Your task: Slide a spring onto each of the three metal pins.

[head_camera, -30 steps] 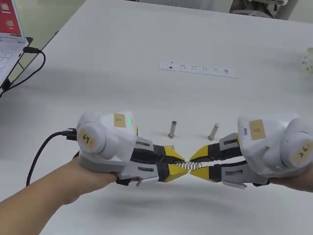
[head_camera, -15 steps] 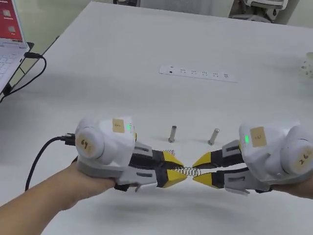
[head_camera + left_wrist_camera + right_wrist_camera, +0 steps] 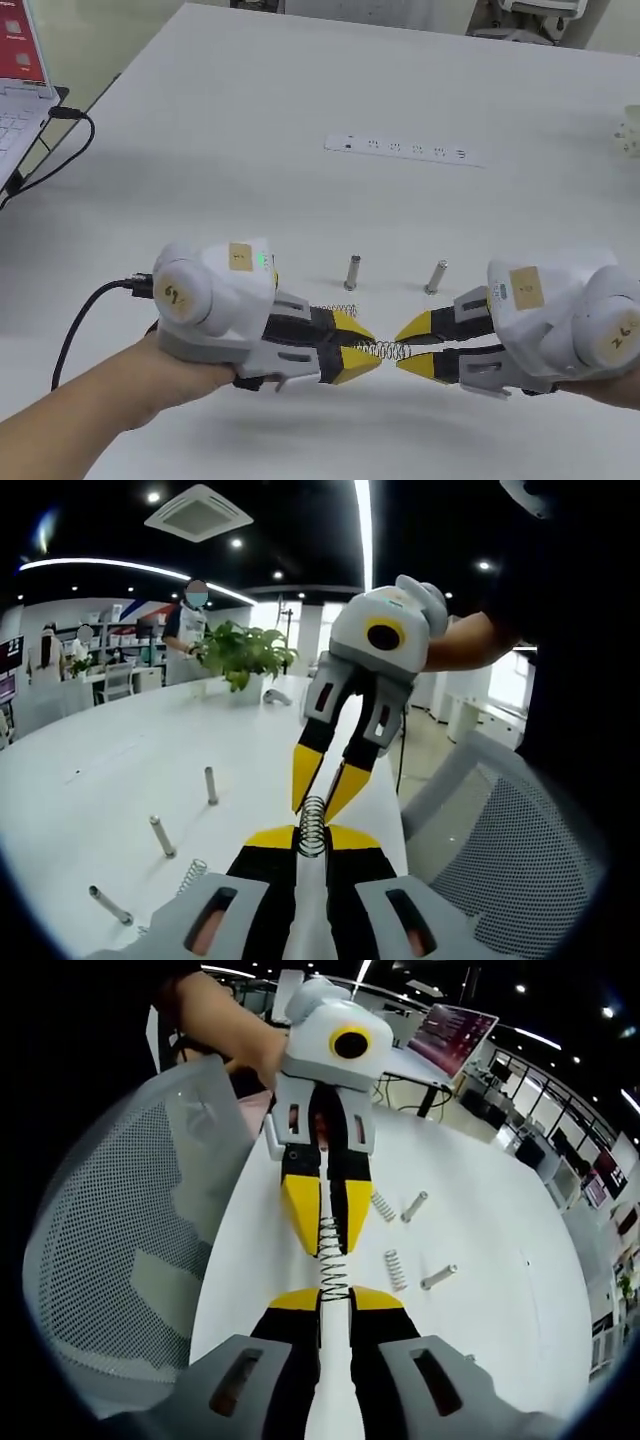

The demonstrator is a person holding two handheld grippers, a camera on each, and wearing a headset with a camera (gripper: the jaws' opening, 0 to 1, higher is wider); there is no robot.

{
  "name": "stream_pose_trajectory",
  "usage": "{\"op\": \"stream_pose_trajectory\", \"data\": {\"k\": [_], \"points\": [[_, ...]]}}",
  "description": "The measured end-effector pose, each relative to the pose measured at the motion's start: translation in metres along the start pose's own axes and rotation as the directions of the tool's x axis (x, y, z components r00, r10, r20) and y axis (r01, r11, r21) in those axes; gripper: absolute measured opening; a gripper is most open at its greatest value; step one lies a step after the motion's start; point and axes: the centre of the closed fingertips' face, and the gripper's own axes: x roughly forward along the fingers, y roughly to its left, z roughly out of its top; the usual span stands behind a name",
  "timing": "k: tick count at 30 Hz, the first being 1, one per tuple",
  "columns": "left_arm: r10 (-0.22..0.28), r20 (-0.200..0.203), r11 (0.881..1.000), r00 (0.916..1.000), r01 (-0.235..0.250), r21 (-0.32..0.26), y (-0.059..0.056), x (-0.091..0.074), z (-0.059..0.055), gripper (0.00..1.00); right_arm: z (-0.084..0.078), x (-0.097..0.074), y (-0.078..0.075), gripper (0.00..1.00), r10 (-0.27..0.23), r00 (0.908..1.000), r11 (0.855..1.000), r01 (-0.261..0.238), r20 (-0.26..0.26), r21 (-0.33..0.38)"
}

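1. Head view is showing the two grippers meeting tip to tip in the lower middle of the frame, with a short spring (image 3: 388, 351) stretching between them above the white table (image 3: 250, 150).
2. The left gripper (image 3: 377, 350) is coming in from the lower left, and its jaws are closing together on one end of the spring.
3. The right gripper (image 3: 399, 351) is coming in from the lower right and gripping the other end. Its jaws are likewise pinching together on the coil.
4. Just above the grippers in the frame, one metal pin (image 3: 352, 270) and a second pin (image 3: 437, 275) are standing upright on the table, apart from each other, neither wearing a spring yet.
5. A loose spring (image 3: 344, 311) is lying on the table just behind the left gripper's upper jaw.
6. Right gripper view is showing the held spring running up the centre, from its own jaws to the left gripper's yellow tips.
7. Left gripper view is showing three pins in its lower left, with a loose spring lying beside them.
8. A power strip (image 3: 405, 150) is lying in the upper middle of the head view, and a laptop (image 3: 15, 60) is sitting at the upper left edge.
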Motion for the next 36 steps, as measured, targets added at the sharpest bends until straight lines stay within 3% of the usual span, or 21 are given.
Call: {"op": "stream_pose_trajectory", "data": {"k": [12,18,24,28,36], "points": [[0.001,-0.026,1.0,0.9997,-0.001,0.0,0.0,-0.001,-0.009,0.02,0.011,-0.006,-0.002,0.07,0.023,0.9993,0.996,-0.025,-0.028,-0.09],[0.008,-0.034,1.0,0.9994,-0.008,0.005,0.002,-0.002,-0.012,0.02,0.029,-0.009,-0.002,0.07,0.041,0.9992,0.992,-0.04,0.006,-0.116],[0.004,-0.021,1.0,0.9998,-0.004,0.005,0.001,-0.002,-0.01,0.02,0.038,-0.011,-0.003,0.07,0.058,0.9966,0.995,-0.053,0.059,-0.085],[-0.005,-0.012,1.0,0.9999,0.005,0.0,-0.001,-0.001,-0.009,0.02,0.047,-0.012,-0.003,0.07,0.066,0.9907,0.997,-0.062,0.12,-0.037],[-0.008,-0.01,1.0,0.9999,0.008,-0.007,0.0,-0.002,-0.009,0.02,0.049,-0.012,-0.002,0.07,0.056,0.9854,0.998,-0.06,0.161,0.022]]}}
